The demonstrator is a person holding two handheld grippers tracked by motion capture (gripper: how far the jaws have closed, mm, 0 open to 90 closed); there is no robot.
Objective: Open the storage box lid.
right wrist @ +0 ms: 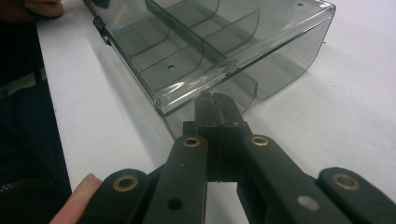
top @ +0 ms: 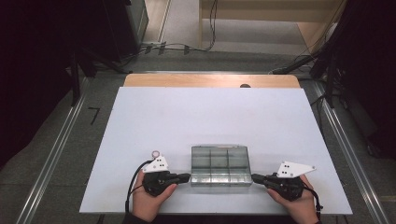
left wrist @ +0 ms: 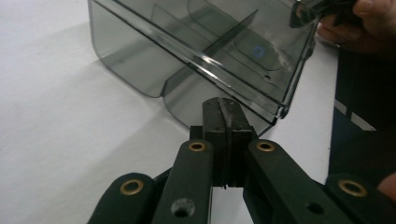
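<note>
A white table top (top: 187,121) over a wooden bench edge (top: 210,80), with grey floor, metal rails and cables beyond. Near its front edge sits the clear divided box (top: 220,165). The left gripper (top: 186,177) and right gripper (top: 256,177), jaws pressed together, meet its two front corners.

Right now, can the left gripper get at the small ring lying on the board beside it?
Probably yes. The ring lies on open white board just beyond the left gripper, nothing between them. But its jaws are shut at the clear compartment box corner, so it would need to open and swing over.
</note>
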